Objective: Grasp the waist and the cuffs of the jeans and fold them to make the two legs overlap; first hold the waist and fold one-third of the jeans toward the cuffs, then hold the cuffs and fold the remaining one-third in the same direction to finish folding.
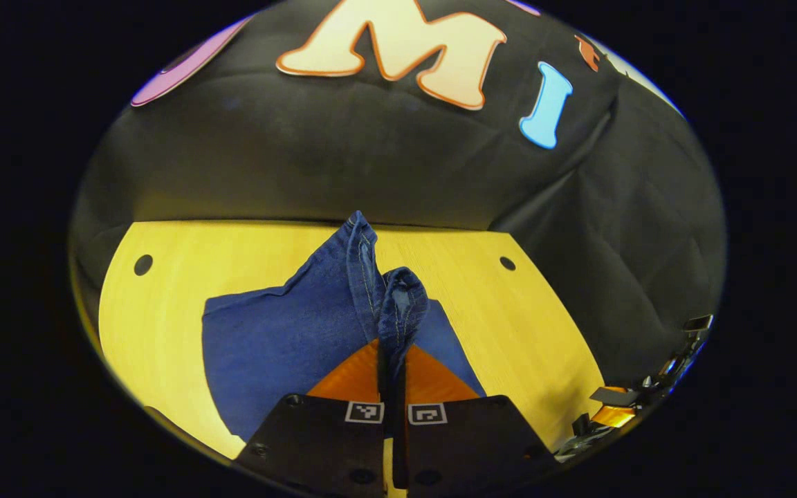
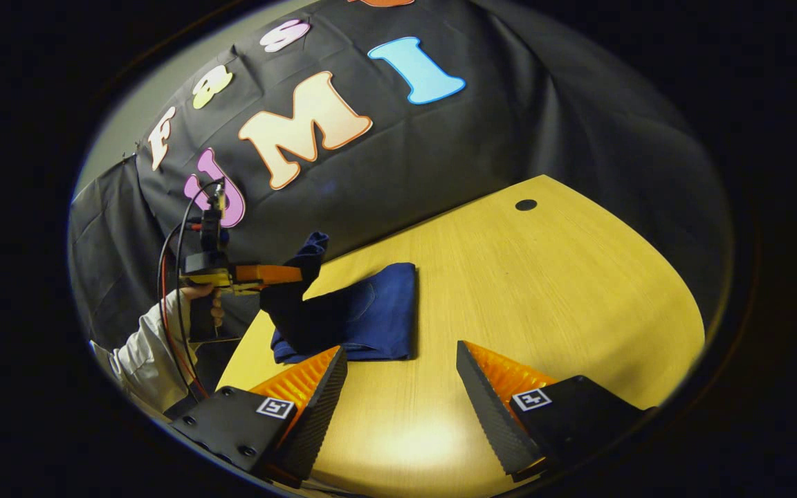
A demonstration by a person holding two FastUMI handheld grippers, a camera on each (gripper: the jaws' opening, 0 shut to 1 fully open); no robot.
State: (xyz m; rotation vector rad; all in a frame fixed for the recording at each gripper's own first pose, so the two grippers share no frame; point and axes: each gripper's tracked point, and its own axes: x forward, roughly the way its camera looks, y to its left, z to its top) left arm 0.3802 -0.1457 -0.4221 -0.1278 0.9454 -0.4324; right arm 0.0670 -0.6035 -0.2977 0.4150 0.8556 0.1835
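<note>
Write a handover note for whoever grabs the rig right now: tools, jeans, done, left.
Left tool: shut on a bunched edge of the jeans, lifted off the wooden table; whether it is waist or cuff end I cannot tell. In the right gripper view it is held by a hand at the table's far left.
Right tool: open, holding nothing, above bare table near the jeans.
Jeans: already a compact folded bundle, one end raised.
Done: legs seem overlapped and at least one fold made.
Left: likely lay the raised end over the bundle, release, flatten.
</note>
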